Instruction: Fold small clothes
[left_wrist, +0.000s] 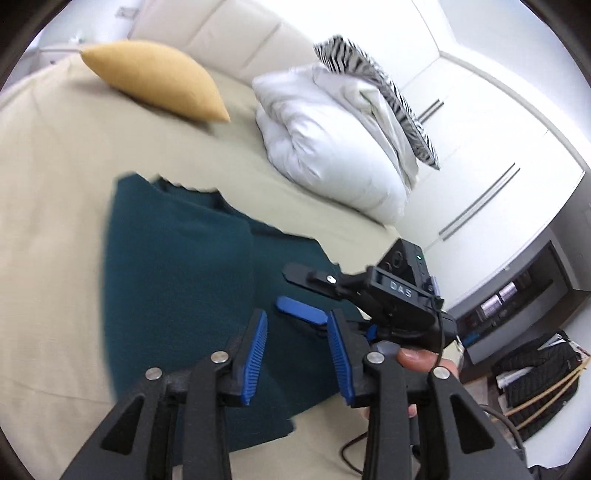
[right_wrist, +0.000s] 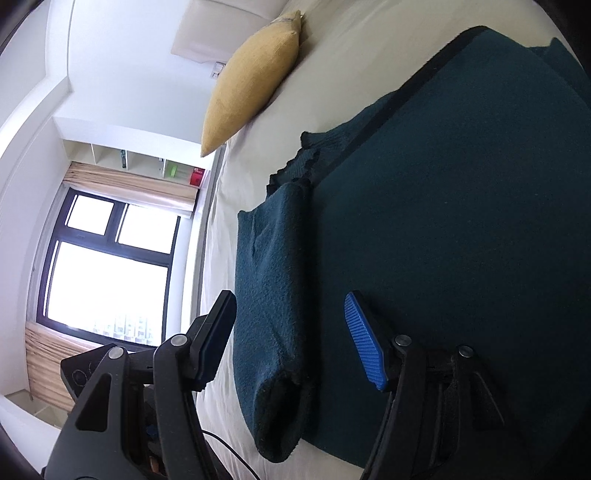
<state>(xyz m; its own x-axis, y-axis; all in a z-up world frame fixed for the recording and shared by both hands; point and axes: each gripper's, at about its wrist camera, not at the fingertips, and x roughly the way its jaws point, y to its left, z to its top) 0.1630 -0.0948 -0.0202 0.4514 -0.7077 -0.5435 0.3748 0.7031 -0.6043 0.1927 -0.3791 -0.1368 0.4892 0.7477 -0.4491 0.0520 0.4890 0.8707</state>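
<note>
The left gripper (left_wrist: 297, 356) tilts down over the near edge of the dark teal garment (left_wrist: 177, 280), fingers released, nothing between them. To its right, the right gripper (right_wrist: 291, 336) angles down likewise, fingers spread and empty above a folded sleeve (right_wrist: 273, 295). The garment lies flat on the bed (left_wrist: 48, 258).

The right gripper (right_wrist: 291, 339) stands with its jaws apart above a dark teal garment (right_wrist: 443, 221) lying on a cream bed sheet (right_wrist: 332, 74), with nothing clamped between the pads. A folded sleeve (right_wrist: 269, 295) lies along the garment's left edge, between the fingers. A mustard cushion (right_wrist: 251, 85) rests on the sheet beyond, and a window (right_wrist: 107, 266) is at left.
</note>
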